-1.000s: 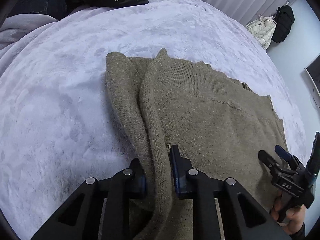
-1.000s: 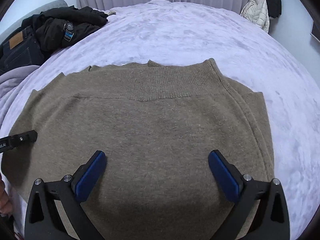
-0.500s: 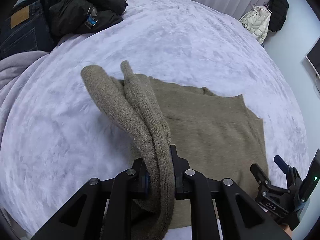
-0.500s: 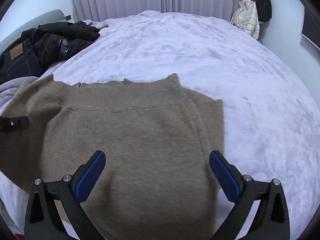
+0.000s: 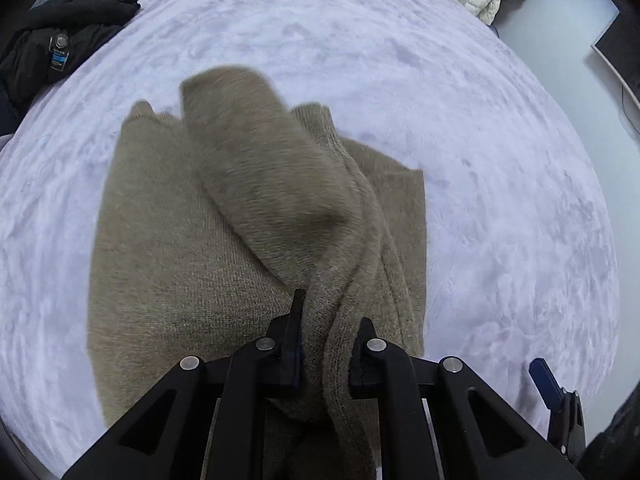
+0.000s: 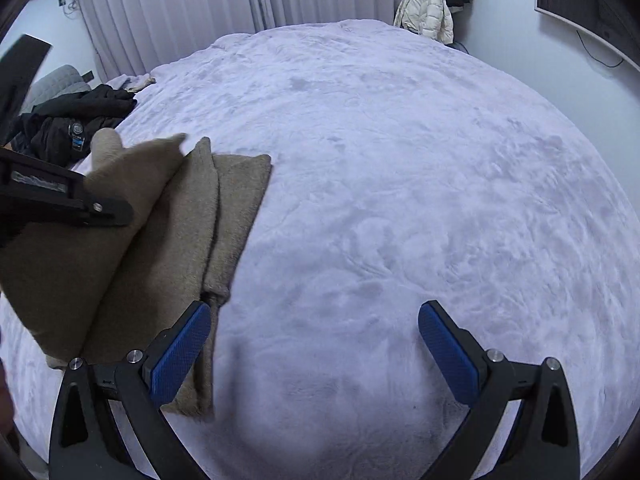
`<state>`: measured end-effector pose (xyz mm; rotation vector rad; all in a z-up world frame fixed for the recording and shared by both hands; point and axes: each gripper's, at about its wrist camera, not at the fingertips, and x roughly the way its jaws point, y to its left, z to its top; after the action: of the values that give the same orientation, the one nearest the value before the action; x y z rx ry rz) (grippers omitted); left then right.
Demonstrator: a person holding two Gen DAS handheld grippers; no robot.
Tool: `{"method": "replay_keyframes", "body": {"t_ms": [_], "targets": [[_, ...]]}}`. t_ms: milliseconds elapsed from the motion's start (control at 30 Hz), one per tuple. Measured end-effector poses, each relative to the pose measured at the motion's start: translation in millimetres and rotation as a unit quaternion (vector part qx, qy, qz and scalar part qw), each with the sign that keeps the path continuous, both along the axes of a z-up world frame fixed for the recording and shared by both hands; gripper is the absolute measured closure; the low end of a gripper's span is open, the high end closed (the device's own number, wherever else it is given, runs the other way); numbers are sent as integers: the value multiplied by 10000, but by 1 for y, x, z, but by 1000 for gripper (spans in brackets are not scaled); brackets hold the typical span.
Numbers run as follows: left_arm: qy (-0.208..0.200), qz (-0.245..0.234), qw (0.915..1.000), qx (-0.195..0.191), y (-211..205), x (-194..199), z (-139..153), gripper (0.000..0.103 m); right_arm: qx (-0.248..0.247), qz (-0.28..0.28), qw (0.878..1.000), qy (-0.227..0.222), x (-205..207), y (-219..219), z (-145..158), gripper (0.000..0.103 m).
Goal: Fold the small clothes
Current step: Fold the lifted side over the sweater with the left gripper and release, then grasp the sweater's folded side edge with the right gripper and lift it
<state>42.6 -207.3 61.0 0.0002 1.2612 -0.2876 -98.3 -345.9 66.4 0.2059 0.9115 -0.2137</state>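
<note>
An olive-brown knit sweater (image 5: 172, 264) lies on the lilac bedcover (image 5: 400, 60). My left gripper (image 5: 328, 320) is closing on a bunched fold of the sweater, and its pads press the knit. The lifted part drapes over the flat body. In the right wrist view the sweater (image 6: 176, 240) lies at the left with the left gripper (image 6: 100, 208) above it. My right gripper (image 6: 314, 328) is open and holds nothing. It hangs over bare bedcover, with its left finger (image 6: 180, 356) over the sweater's right edge. One blue pad of it (image 5: 546, 382) shows low right.
Dark clothes (image 5: 60, 40) are piled at the bed's far left corner. A cream puffer jacket (image 6: 426, 12) and a black coat hang beyond the bed's far right. Curtains (image 6: 180, 20) close the back. A dark screen (image 6: 580, 0) is on the right wall.
My left gripper has carried the lifted side of the sweater to the right, over its body. My right gripper has slid right, off the sweater and over bare bedcover.
</note>
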Motion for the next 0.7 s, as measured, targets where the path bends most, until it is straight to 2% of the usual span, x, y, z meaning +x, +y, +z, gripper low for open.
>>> {"method": "replay_keyframes", "body": {"t_ms": [67,167,233,267,300,333,367,433,500,533,633,700], "targets": [[-88,-53,9999,66,-4,-2,-9,89,99,4,9999,29,-5,-4,-6,0],[-150,-173,9997,-55,-1,-4,-6,88,192,112,9997,50,-8,-4,-13,0],[-103,-234,9995,-159,5,-6,1,76,248,151,9996,51,-8,-3,-15,0],[-84,-312,9991,-284,8,-8,6,55,293,170,9994,17,-8,-3,-14,0],[-96,-358,9985,-393,11,-10,14,27,349,187,9992,-36,-10,-3,-12,0],[-228,-353,9980,-481,17,-16,24,18,407,214,9989,-89,-11,-3,-10,0],[-466,-322,9967,-588,23,-23,38,13,481,255,9984,-155,-12,-3,-6,0],[-730,-513,9930,-769,31,-35,60,13,593,327,9973,-270,-15,-3,0,0],[-986,-679,9897,-787,47,-45,76,13,674,384,9964,-332,-14,-3,5,0],[-1133,-602,9896,-651,55,-47,78,13,769,417,9955,-363,-14,-3,7,0],[-1280,-183,9914,174,85,-48,62,13,1179,542,9904,-469,-16,-3,12,0],[-1309,69,9904,436,104,-51,48,13,1543,716,9837,-591,-19,3,19,0]]}}
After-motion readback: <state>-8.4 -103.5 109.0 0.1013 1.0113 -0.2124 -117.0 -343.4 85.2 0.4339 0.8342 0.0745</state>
